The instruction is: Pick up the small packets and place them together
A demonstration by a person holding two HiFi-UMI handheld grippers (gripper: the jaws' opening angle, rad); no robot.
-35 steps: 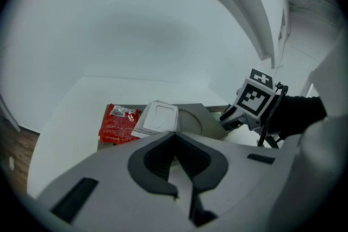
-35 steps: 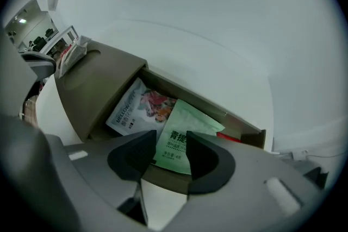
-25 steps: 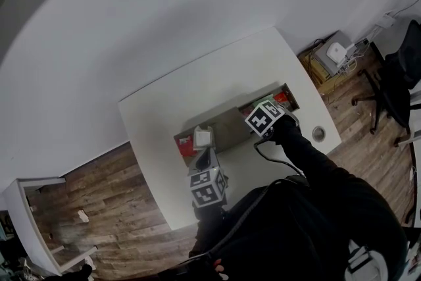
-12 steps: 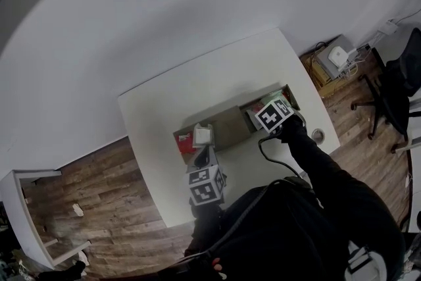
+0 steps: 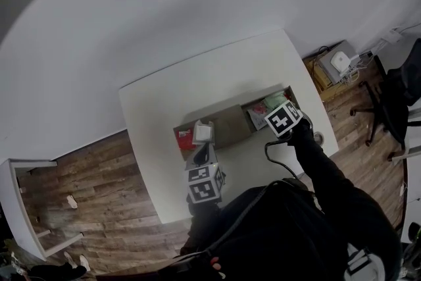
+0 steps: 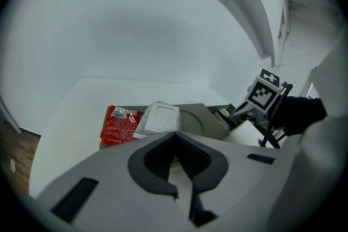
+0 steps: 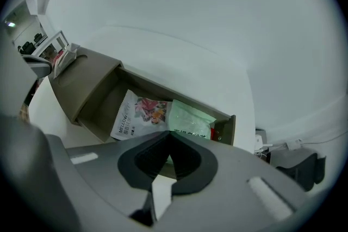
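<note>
Wood-plank floor (image 5: 92, 174) lies to the left of the white tabletop (image 5: 154, 135). On the tabletop sits a long grey-brown tray (image 5: 229, 128), running left to right in front of the person.

At the tray's left end lies a red packet (image 6: 120, 125), flat, with a pale label at its top. A white packet (image 6: 159, 118) partly overlaps the red packet's right side. It is tilted up, and its far edge shows above the tray's far rim in the left gripper view. The left gripper (image 6: 174, 134) points down at a slant toward this end. Its jaws are drawn together at the tips, and they appear to pinch the white packet's near corner. White tabletop shows through the gap behind the tips.

The middle of the tray is a bare, closed stretch. To the right of it is an open compartment holding a flower-printed packet (image 7: 142, 112). Just right of that packet, with its edge over it, is a pale green packet (image 7: 190, 121). A small bit of red (image 7: 217, 133) shows against the compartment's right wall.

The right gripper (image 7: 168, 134) points steeply down over this compartment. Its jaws have just been closing and now meet at the green packet's near edge. A sliver of pale green shows between them. The person's black sleeve (image 5: 319, 164) runs back from this gripper. A dark office chair (image 5: 401, 92) stands on the floor at the far right.
</note>
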